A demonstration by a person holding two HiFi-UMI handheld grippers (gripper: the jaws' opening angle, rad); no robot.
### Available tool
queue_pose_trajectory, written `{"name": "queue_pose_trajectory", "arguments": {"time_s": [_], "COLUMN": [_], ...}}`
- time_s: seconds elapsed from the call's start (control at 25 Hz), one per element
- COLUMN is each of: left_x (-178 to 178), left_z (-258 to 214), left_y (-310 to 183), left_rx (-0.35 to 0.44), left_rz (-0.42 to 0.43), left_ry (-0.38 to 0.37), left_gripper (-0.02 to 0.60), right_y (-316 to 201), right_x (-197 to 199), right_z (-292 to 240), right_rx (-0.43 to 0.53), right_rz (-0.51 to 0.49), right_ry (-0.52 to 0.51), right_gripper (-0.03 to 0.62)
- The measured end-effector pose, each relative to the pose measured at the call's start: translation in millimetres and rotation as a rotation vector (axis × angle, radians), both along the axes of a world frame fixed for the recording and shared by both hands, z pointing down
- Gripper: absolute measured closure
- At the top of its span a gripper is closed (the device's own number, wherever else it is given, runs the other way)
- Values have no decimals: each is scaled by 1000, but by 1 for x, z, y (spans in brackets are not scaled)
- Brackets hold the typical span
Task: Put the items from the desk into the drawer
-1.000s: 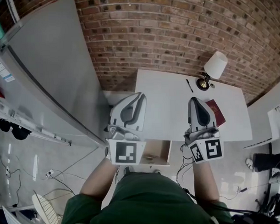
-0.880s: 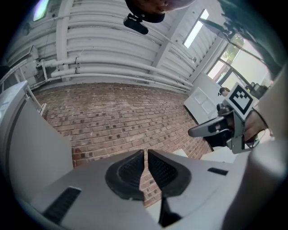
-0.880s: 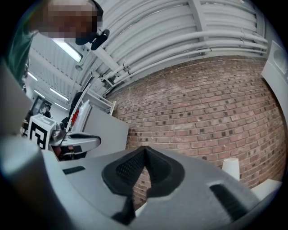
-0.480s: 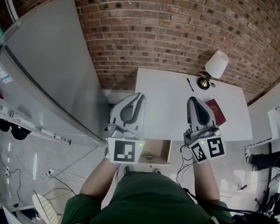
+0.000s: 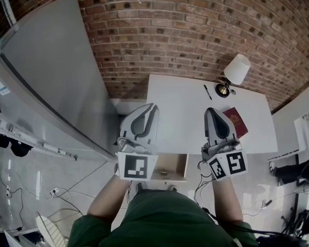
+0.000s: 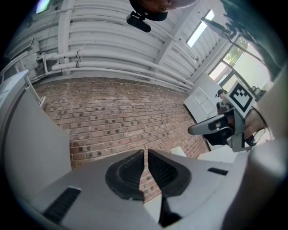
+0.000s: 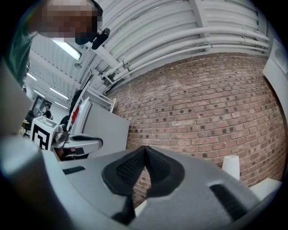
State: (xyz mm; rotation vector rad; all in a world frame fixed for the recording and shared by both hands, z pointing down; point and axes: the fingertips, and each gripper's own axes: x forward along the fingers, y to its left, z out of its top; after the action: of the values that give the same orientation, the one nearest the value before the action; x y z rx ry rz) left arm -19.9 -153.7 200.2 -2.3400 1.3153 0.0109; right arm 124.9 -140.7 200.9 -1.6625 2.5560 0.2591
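A white desk point(image 5: 184, 112) stands against the brick wall. On it lie a black pen point(image 5: 208, 91) near the back and a dark red booklet point(image 5: 237, 121) at the right. Below the desk's front edge a drawer point(image 5: 169, 168) stands pulled out, with a small item inside. My left gripper point(image 5: 154, 106) point(image 6: 145, 151) hovers over the desk's left edge, shut and holding nothing. My right gripper point(image 5: 211, 110) point(image 7: 144, 148) hangs just left of the booklet, also shut and holding nothing. Both point at the wall, a little upward.
A lamp with a white shade point(image 5: 236, 71) point(image 7: 231, 167) stands at the desk's back right corner. A tall grey cabinet point(image 5: 52, 83) flanks the desk on the left. Cables point(image 5: 61, 192) trail over the floor at lower left, and a white unit point(image 5: 301, 128) stands at the right.
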Motion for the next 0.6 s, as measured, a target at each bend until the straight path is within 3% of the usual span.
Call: {"name": "queue_pose_trajectory", "arguments": {"time_s": [0.6], "left_x": [-5], "left_z": [11], "left_y": [-11], "left_rx": [-38], "left_rz": [4], "left_ry": [14], "left_gripper": [555], "right_y": [-9], "right_x": [-6], "right_z": [2], "right_rx": [-8], "right_rz": [-6], "right_ry": [23], "right_gripper": [591]}}
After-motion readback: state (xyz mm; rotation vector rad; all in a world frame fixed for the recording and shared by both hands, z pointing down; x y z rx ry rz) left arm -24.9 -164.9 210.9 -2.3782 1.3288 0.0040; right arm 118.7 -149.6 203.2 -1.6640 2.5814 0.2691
